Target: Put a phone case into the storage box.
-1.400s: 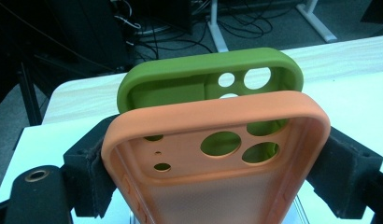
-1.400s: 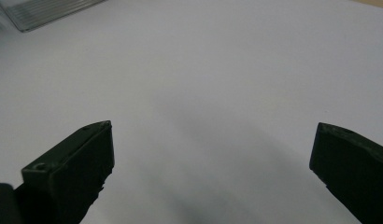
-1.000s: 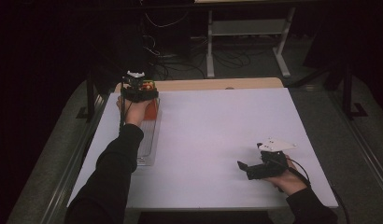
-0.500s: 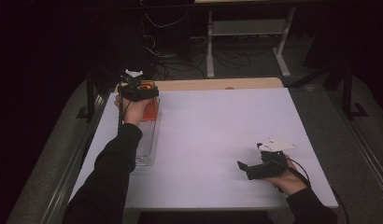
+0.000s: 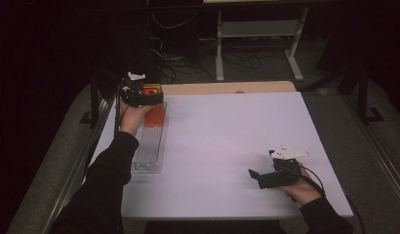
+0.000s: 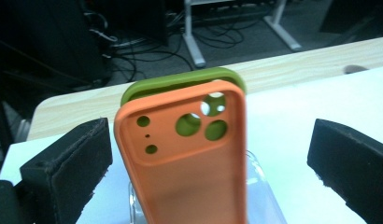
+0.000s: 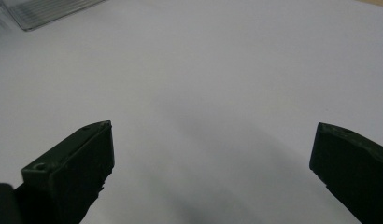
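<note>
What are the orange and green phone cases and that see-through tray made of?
Orange phone case: probably soft silicone or rubbery plastic, with a matte look and rounded edges. Green phone case behind it: looks the same. Clear tray: likely hard plastic, see-through, ribbed and shiny.

The orange phone case [image 6: 189, 158] looked like soft, matt silicone, smooth all over, and the green phone case [image 6: 180, 80] behind it had the same dull rubbery finish. They stood in a clear plastic tray [image 5: 148, 146], glossy and ribbed along its floor. The desk [image 5: 227, 146] wore a smooth, matt white sheet over pale wood, and the jaws' black pads looked rough and foamy.
</note>
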The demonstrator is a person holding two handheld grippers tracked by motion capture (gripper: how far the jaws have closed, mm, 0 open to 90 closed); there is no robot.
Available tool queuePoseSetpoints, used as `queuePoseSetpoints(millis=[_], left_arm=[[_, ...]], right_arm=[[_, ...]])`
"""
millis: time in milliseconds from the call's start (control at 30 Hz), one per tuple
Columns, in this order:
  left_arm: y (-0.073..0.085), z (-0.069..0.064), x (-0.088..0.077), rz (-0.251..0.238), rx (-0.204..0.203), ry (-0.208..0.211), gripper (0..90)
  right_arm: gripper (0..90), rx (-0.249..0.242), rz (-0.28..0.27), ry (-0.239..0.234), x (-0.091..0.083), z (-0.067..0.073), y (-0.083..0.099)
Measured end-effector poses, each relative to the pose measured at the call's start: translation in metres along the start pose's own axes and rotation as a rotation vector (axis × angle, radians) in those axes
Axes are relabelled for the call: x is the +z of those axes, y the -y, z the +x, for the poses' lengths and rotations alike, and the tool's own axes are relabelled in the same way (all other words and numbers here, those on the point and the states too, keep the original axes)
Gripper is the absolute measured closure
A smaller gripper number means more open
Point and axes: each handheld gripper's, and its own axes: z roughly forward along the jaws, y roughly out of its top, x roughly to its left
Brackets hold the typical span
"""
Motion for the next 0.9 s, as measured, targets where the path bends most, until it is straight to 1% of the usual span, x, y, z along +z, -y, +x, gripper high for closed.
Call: queuePoseSetpoints(millis=[33, 67, 100, 133, 200, 267, 400, 433, 467, 500, 533, 567, 600, 633, 667, 700, 733, 800, 833, 900], left_arm=[[0.000, -0.001, -0.002, -0.003, 0.007, 0.017, 0.0], [0.000, -0.001, -0.005, 0.002, 0.022, 0.031, 0.0], [0.001, -0.002, -0.008, -0.002, 0.031, 0.054, 0.0], [0.001, -0.002, -0.009, -0.006, 0.029, 0.066, 0.0], [0.002, -0.003, -0.013, -0.006, 0.027, 0.116, 0.0], [0.003, -0.005, -0.017, -0.002, 0.042, 0.171, 0.0], [0.006, -0.014, -0.028, 0.000, 0.103, 0.267, 0.0], [0.007, -0.017, -0.032, -0.001, 0.119, 0.302, 0.0], [0.009, -0.021, -0.035, -0.007, 0.128, 0.322, 0.0], [0.010, -0.023, -0.039, -0.002, 0.151, 0.338, 0.0], [0.012, -0.027, -0.042, -0.014, 0.152, 0.356, 0.0], [0.014, -0.029, -0.045, -0.014, 0.175, 0.372, 0.0], [0.015, -0.033, -0.047, -0.021, 0.165, 0.384, 0.0], [0.018, -0.036, -0.051, -0.030, 0.183, 0.404, 0.0], [0.020, -0.040, -0.055, -0.031, 0.179, 0.423, 0.0], [0.022, -0.042, -0.057, -0.036, 0.188, 0.432, 0.0], [0.026, -0.045, -0.061, -0.043, 0.201, 0.450, 0.0], [0.032, -0.052, -0.066, -0.044, 0.220, 0.476, 0.0], [0.036, -0.054, -0.069, -0.045, 0.237, 0.484, 0.0], [0.042, -0.058, -0.073, -0.053, 0.240, 0.504, 0.0]], right_arm=[[0.0, -0.002, 0.001, 0.000, 0.000, 0.000, 0.000], [0.0, -0.006, 0.003, 0.000, 0.000, 0.000, 0.000], [0.0, -0.006, 0.004, -0.002, 0.000, 0.000, 0.000], [0.0, -0.010, 0.004, -0.003, 0.000, 0.000, 0.000], [0.0, -0.008, 0.002, -0.008, 0.000, 0.000, 0.000], [0.0, -0.008, 0.004, -0.010, 0.000, 0.000, 0.000], [0.0, -0.002, 0.008, -0.011, -0.001, 0.001, -0.001], [0.0, -0.008, 0.007, -0.011, -0.001, 0.001, -0.001], [0.0, -0.006, 0.011, -0.014, -0.001, 0.002, 0.000], [0.0, -0.007, 0.011, -0.014, -0.001, 0.002, 0.000], [0.0, -0.007, 0.011, -0.015, -0.001, 0.002, 0.000], [0.0, -0.013, 0.008, -0.015, -0.001, 0.001, 0.000], [0.0, -0.001, 0.012, -0.018, -0.001, 0.002, 0.000], [0.0, -0.016, 0.007, -0.017, -0.001, 0.001, 0.000], [0.0, -0.014, 0.005, -0.020, -0.002, 0.002, -0.001], [0.0, -0.017, 0.003, -0.023, -0.002, 0.002, -0.001], [0.0, -0.013, 0.004, -0.024, -0.002, 0.002, -0.001], [0.0, -0.009, 0.013, -0.030, -0.002, 0.004, -0.001], [0.0, -0.024, 0.004, -0.027, -0.002, 0.003, -0.001], [0.0, -0.025, 0.003, -0.030, -0.002, 0.004, -0.001]])
